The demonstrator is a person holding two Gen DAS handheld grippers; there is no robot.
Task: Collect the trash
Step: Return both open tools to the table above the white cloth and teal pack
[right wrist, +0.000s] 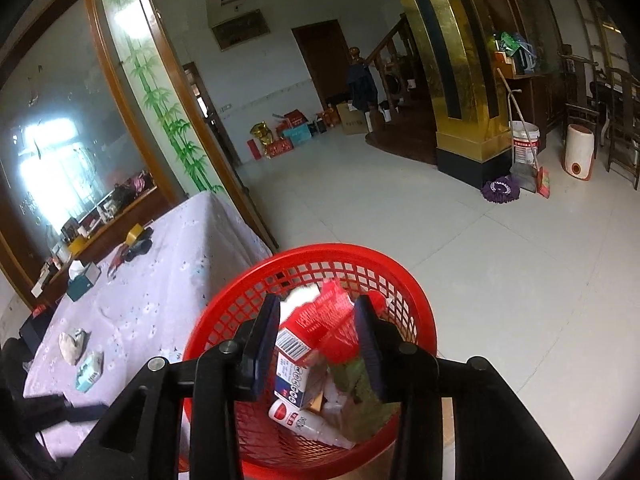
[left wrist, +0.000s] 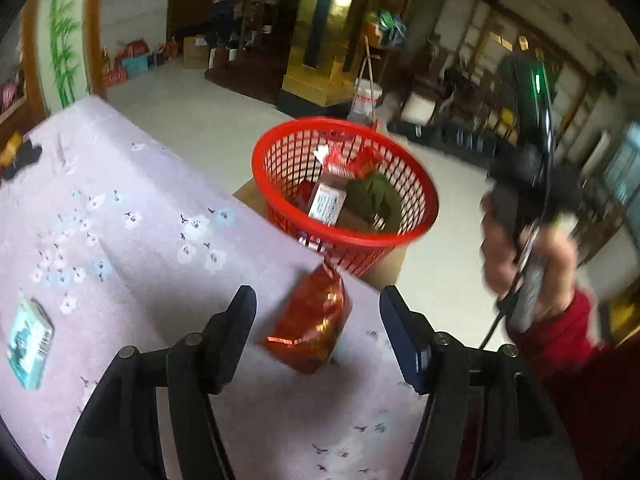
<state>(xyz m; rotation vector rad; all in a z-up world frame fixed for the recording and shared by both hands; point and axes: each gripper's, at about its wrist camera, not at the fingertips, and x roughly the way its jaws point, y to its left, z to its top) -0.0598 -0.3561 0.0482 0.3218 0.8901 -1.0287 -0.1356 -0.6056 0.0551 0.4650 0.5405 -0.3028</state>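
Note:
A red mesh basket (left wrist: 280, 160) stands beside the table's corner and holds cartons, a bottle and wrappers; it also shows in the right wrist view (right wrist: 240, 304). My left gripper (left wrist: 318, 322) is open, its fingers on either side of a shiny red foil packet (left wrist: 310, 330) near the table edge. My right gripper (right wrist: 318, 340) hangs open over the basket, with a red and white carton (right wrist: 316, 320) between its fingers; whether the pads touch it I cannot tell. A teal packet (left wrist: 28, 340) lies at the table's left.
The table wears a lilac flowered cloth (left wrist: 120, 240). On it are a crumpled paper wad (right wrist: 73, 346), a teal packet (right wrist: 89, 372), a tissue box (right wrist: 82, 278) and a tape roll (right wrist: 134, 234). A gold pillar (right wrist: 464, 92), white bucket (right wrist: 526, 142) and broom stand on the tiled floor.

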